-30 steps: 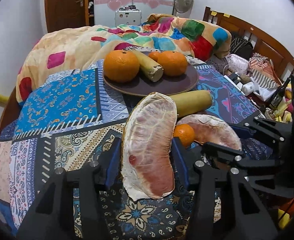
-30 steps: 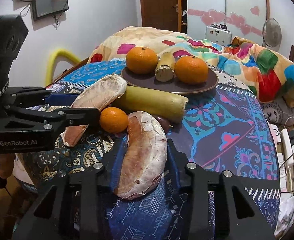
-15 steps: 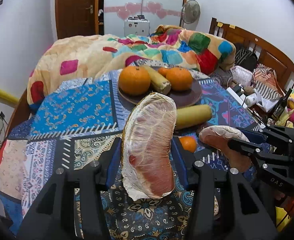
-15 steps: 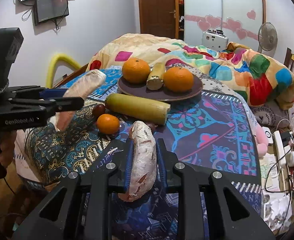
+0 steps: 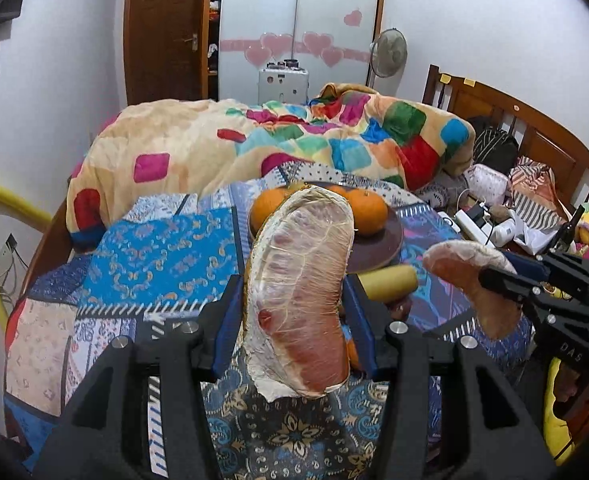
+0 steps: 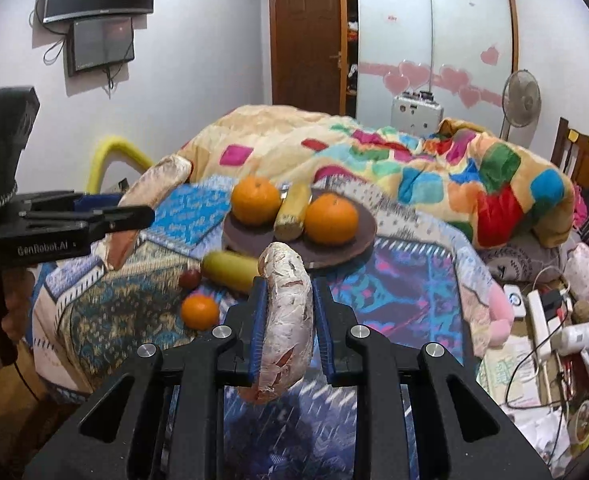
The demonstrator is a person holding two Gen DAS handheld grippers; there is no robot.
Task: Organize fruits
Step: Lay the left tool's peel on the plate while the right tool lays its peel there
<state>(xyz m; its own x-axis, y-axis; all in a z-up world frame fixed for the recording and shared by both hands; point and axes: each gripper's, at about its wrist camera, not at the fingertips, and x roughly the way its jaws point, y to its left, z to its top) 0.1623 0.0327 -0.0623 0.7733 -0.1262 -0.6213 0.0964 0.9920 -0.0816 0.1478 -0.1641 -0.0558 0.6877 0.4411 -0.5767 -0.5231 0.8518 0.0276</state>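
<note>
Pomelo wedges, pale and pith-skinned, now ride higher: your left gripper (image 5: 296,312) clamps one (image 5: 300,296), your right gripper (image 6: 288,330) the other (image 6: 284,320), both lifted off the patterned bedspread (image 6: 406,280), the brown round plate (image 6: 358,240) at 12 o'clock.

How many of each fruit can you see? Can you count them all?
Pomelo wedges: 2
Oranges: 3
Yellow cane-like pieces: 2
Small dark red fruit: 1
Total: 8
</note>
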